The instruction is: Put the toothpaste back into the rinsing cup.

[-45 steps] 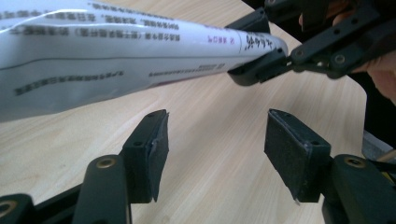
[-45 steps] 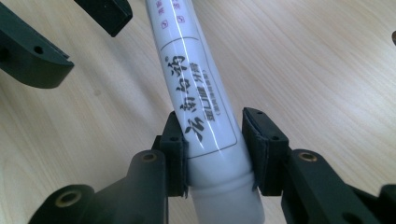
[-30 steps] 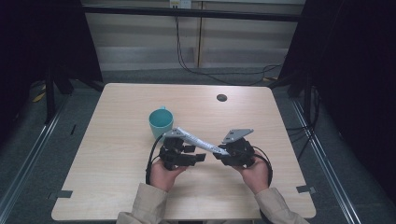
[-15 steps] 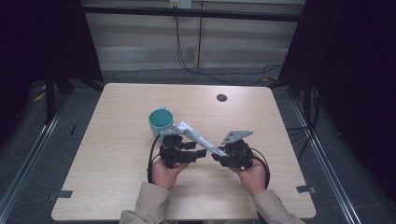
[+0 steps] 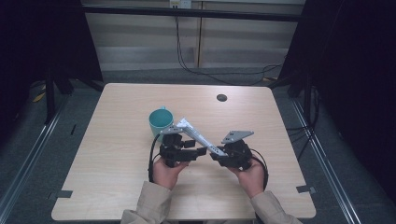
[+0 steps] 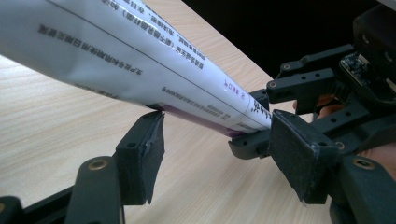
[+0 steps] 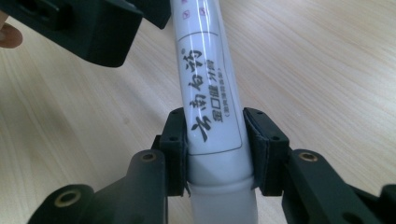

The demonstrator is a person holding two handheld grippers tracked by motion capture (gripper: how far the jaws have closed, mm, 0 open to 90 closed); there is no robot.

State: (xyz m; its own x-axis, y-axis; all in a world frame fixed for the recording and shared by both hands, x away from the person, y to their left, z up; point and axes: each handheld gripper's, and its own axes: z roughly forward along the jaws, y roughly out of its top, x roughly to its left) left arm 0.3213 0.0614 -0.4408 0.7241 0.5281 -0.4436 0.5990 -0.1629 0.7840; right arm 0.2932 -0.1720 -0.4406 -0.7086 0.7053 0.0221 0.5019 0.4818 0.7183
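The right gripper (image 7: pixel 215 154) squeezes the tube (image 7: pixel 210 93); the left gripper (image 6: pixel 219 154) gapes under it. Close left slowly, squarely.

The tube's (image 7: pixel 211 116) cap end was cut off by the bottom edge of the right gripper view, its crimped end by the top. In the left gripper view its wide end ran past the top-left corner. The small print (image 6: pixel 121 60) was too blurred to read.
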